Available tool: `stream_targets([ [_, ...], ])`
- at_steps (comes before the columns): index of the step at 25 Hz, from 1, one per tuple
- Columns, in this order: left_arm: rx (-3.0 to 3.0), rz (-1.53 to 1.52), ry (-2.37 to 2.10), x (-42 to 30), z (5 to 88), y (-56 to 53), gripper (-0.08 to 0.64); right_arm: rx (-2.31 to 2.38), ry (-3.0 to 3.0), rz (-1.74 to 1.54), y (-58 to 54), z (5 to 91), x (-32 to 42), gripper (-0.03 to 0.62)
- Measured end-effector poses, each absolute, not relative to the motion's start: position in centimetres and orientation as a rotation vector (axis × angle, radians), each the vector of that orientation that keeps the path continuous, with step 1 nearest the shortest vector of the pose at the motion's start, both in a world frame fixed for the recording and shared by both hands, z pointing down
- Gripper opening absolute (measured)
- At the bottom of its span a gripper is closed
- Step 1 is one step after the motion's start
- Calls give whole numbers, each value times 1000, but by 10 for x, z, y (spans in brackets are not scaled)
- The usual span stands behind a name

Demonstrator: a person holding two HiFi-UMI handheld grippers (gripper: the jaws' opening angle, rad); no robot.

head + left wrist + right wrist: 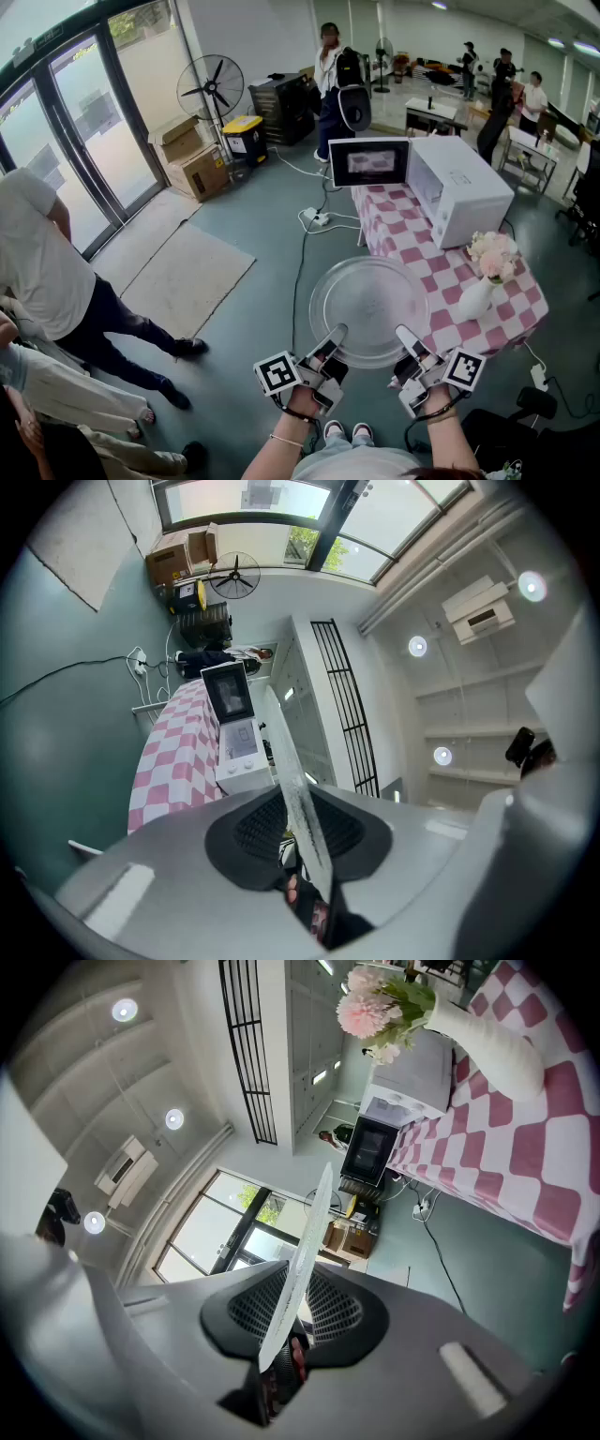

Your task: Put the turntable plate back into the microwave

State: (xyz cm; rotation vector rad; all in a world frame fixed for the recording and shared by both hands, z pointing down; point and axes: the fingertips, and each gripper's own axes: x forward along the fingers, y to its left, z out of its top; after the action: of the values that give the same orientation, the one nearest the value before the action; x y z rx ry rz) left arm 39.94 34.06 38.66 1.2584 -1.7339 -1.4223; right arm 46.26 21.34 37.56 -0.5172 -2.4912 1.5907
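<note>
The turntable plate [370, 298], a clear glass disc, is held level in the air in front of the person, outside the microwave [461, 187]. In the head view, its far part is seen over the near end of the table [405, 246], and its near part over the floor [267, 234].

The left gripper [335, 337] is clamped on the near-left rim of the plate. In the left gripper view the glass edge is seen running between the two dark pads, with the jaws clenched on it. The right gripper [407, 337] is clamped on the near-right rim. In the right gripper view the plate edge is likewise gripped between the pads.

The table is covered with a pink and white checked cloth. The microwave is placed at its far end, well apart from the plate, with its door [368, 161] swung open to the left. A white vase [476, 298] holding pink flowers is placed on the table near its right edge, between the microwave and the plate's right side.

A standing fan [211, 89] and cardboard boxes [192, 159] are noted by the glass doors. A power strip [314, 218] is lying on the floor.
</note>
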Motion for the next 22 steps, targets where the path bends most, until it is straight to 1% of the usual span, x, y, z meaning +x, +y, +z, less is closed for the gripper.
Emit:
stream_targets([
  [12, 1266, -1430, -1709, 384, 388, 344, 55, -498, -2488, 1588, 218, 376, 448, 63],
  [22, 1292, -1423, -1687, 347, 386, 358, 55, -497, -2503, 1602, 233, 376, 413, 63],
])
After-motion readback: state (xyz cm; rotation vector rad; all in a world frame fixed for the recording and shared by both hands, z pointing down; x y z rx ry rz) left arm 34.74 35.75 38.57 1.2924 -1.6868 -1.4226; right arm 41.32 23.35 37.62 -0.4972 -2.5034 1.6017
